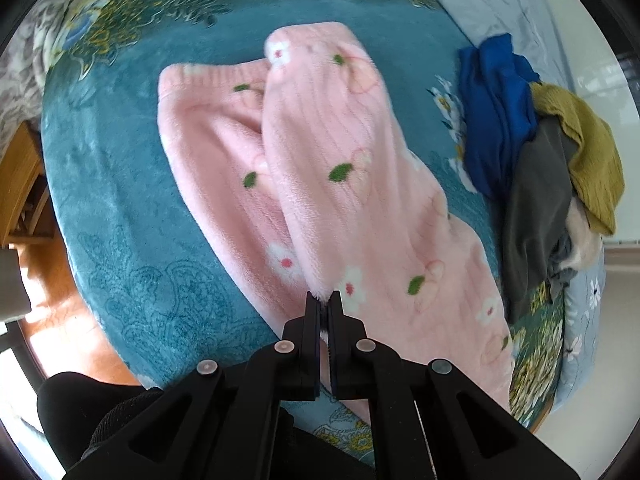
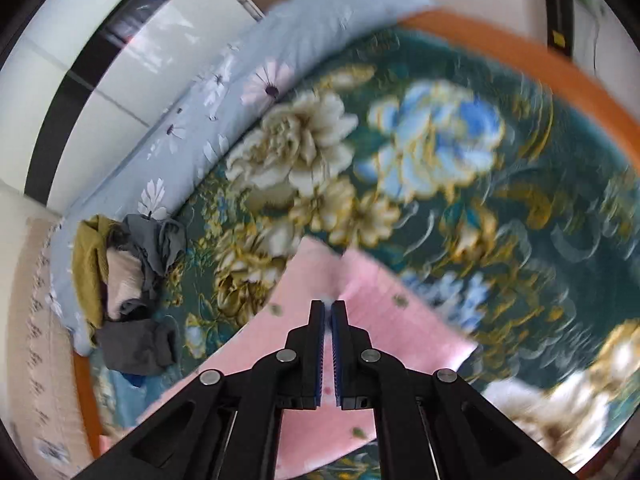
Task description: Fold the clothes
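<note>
Left wrist view. Item: pink fleece trousers [image 1: 320, 168], flower and leaf print, lying on the teal floral blanket [image 1: 120, 200] from 12 o'clock down to 5 o'clock. One leg is lifted and doubled over the other. Left gripper [image 1: 324, 300], at 6 o'clock: jaws pinched together on the fleece edge. Heap of unfolded clothes [image 1: 540, 152] at 3 o'clock, apart from the trousers.

Right wrist view, blurred. Right gripper [image 2: 328, 308]: jaws nearly together, seemingly nipping a raised pink fold, though blur makes that uncertain. Trousers [image 2: 380, 320] spread from centre to 7 o'clock; clothes heap [image 2: 132, 280] at 9 o'clock.

Step judged in hand: carrying a held edge across to make a fold. Next move calls for both grips travelling level, edges matched, then laid flat.
</note>
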The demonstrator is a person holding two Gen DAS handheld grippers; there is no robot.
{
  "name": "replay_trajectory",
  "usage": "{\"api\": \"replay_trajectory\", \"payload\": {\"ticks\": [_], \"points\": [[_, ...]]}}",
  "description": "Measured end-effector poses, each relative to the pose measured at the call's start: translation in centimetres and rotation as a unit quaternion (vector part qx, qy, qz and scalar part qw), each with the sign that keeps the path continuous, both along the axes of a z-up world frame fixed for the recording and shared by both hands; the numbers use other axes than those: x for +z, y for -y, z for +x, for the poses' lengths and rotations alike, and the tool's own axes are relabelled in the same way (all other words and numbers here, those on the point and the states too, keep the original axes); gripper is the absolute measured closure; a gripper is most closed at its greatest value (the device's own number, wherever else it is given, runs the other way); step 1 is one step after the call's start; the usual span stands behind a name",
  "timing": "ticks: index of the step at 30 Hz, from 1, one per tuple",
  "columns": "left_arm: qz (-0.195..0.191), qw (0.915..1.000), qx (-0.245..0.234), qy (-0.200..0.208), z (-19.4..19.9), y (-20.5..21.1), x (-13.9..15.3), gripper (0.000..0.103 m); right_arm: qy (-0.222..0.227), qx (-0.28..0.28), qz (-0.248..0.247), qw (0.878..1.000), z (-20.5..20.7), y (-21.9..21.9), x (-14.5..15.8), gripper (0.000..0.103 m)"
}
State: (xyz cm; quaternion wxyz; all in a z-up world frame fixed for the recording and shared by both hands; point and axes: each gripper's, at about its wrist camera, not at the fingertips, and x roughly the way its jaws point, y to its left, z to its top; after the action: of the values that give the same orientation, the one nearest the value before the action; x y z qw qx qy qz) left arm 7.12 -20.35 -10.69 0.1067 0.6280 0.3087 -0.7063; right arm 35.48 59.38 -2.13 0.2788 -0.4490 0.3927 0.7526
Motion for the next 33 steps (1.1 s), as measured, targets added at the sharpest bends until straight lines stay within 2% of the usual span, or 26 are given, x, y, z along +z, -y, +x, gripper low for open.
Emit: {"api": "replay_trajectory", "payload": {"ticks": [1, 2, 4, 6, 8, 9, 13, 14, 17, 24, 26, 27, 28, 29, 31, 33], "points": [[-0.001, 1.0000, -0.005, 0.004, -0.1, -0.2, -0.1, 0.100, -0.004, 0.001, 0.014, 1.000, 0.2, -0.1, 0.8, 0.103], [-0.001, 0.9999, -0.009, 0.009, -0.2, -0.3, -0.2, 0.100, 0.006, -0.012, 0.011, 1.000, 0.9, -0.5, 0.1, 0.103], [-0.001, 0.9995, -0.024, 0.019, -0.6, -0.9, -0.5, 0.100, 0.050, -0.067, -0.030, 0.996, 3.3, -1.5, -3.8, 0.103], [-0.013, 0.9989, -0.038, 0.024, -0.8, -1.5, -0.4, 0.100, 0.065, -0.097, -0.046, 0.992, 5.1, -1.6, -5.6, 0.103], [-0.013, 0.9989, -0.039, 0.023, -0.8, -1.5, -0.3, 0.100, 0.053, -0.107, -0.062, 0.991, 5.9, -1.6, -6.0, 0.103], [-0.013, 0.9989, -0.039, 0.022, -0.8, -1.6, -0.3, 0.100, 0.036, -0.106, -0.076, 0.991, 5.8, -1.8, -6.0, 0.098], [-0.005, 0.9993, -0.034, 0.017, -0.7, -1.5, -0.3, 0.100, -0.008, -0.084, -0.101, 0.991, 3.7, -1.8, -5.4, 0.098], [-0.002, 0.9994, -0.031, 0.015, -0.7, -1.5, -0.3, 0.100, -0.014, -0.078, -0.110, 0.991, 3.1, -1.6, -5.6, 0.094], [0.006, 0.9997, -0.021, 0.008, -0.7, -1.3, -0.3, 0.100, -0.020, -0.083, -0.140, 0.986, 2.1, -1.2, -7.3, 0.067], [0.006, 0.9998, -0.017, 0.005, -0.1, -1.3, 0.2, 0.100, -0.016, -0.137, -0.179, 0.974, 0.7, -1.3, -10.6, 0.067], [0.007, 0.9998, -0.016, 0.004, 0.1, -1.2, 0.3, 0.100, -0.014, -0.134, -0.169, 0.976, 0.0, -1.4, -9.9, 0.074], [0.007, 0.9999, -0.015, 0.002, 0.3, -1.0, 0.5, 0.100, -0.005, -0.127, -0.158, 0.979, -0.6, -1.4, -9.4, 0.090], [0.008, 0.9999, -0.014, 0.000, 0.4, -1.0, 0.6, 0.100, 0.004, -0.120, -0.148, 0.982, -1.1, -1.6, -8.8, 0.096], [0.009, 0.9998, -0.016, -0.004, 0.4, -1.1, 0.7, 0.100, 0.002, -0.115, -0.139, 0.984, -1.5, -1.8, -7.8, 0.096], [0.009, 0.9995, -0.020, -0.021, 0.3, -1.3, 1.1, 0.100, -0.047, -0.091, -0.108, 0.989, -1.6, -2.2, -4.2, 0.097], [0.014, 0.9984, -0.025, -0.048, 0.4, -1.6, 1.7, 0.100, -0.090, -0.045, -0.046, 0.994, -1.4, -2.3, 0.5, 0.097]]}}
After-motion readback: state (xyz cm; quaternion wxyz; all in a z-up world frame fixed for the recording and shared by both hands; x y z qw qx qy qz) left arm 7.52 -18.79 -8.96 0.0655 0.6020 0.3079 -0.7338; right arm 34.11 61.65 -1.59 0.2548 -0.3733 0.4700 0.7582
